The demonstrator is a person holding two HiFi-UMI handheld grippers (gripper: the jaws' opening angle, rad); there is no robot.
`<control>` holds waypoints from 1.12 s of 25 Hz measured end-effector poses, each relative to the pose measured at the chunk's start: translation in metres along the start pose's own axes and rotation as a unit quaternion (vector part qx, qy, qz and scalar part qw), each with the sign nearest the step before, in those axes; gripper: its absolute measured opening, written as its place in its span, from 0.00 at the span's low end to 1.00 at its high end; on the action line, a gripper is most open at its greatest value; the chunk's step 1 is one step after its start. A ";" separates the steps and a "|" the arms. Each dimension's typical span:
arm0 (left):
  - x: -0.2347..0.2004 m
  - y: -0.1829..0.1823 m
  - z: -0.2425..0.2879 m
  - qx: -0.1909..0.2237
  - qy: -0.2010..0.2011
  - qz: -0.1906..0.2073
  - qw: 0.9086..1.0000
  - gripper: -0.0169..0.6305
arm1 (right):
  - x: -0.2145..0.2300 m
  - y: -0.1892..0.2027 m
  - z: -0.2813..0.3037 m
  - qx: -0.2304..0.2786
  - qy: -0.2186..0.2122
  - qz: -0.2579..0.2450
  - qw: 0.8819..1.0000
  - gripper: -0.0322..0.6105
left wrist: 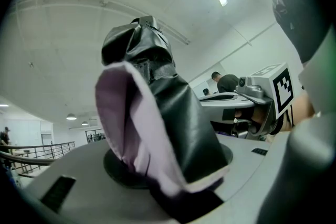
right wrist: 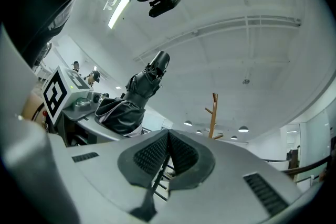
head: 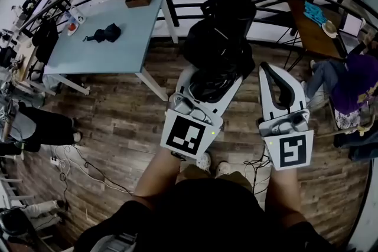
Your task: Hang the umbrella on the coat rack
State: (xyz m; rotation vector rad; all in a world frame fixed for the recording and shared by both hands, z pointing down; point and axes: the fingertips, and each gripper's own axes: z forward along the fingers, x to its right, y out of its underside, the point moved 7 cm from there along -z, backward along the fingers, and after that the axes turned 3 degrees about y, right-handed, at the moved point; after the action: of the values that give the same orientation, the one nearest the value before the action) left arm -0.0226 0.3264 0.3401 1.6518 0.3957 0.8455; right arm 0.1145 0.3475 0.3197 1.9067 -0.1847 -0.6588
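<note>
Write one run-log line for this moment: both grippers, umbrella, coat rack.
left gripper: shut on folded black umbrella | right gripper: shut, empty | coat rack: ahead, umbrella not yet hung

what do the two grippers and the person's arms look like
Both the left gripper and right gripper are white plastic shells tapering into long tongs; the right one's tongs have black ribbed pads. Each carries a cube with black-and-white square markers near the hand, with a small green light. The person wears a dark top.
</note>
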 end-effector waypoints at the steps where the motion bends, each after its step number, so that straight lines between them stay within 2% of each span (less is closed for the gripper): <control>1: -0.005 0.002 -0.001 0.000 0.001 -0.002 1.000 0.37 | -0.002 0.000 0.004 0.000 0.001 0.000 1.000 0.10; 7: -0.018 0.012 -0.003 -0.005 0.004 0.000 1.000 0.37 | -0.012 0.004 0.018 -0.001 0.002 0.004 1.000 0.10; 20: 0.024 -0.004 0.011 -0.015 -0.029 0.006 0.999 0.37 | 0.015 0.008 -0.019 0.019 -0.031 0.008 0.999 0.10; 28: 0.018 -0.002 0.023 -0.011 -0.035 0.017 0.999 0.37 | 0.026 0.018 -0.013 0.029 -0.028 0.010 0.999 0.10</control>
State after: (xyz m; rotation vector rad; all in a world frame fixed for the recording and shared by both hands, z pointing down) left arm 0.0060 0.3226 0.3426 1.6667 0.3096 0.8130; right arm 0.1459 0.3392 0.3297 1.9413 -0.2615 -0.6993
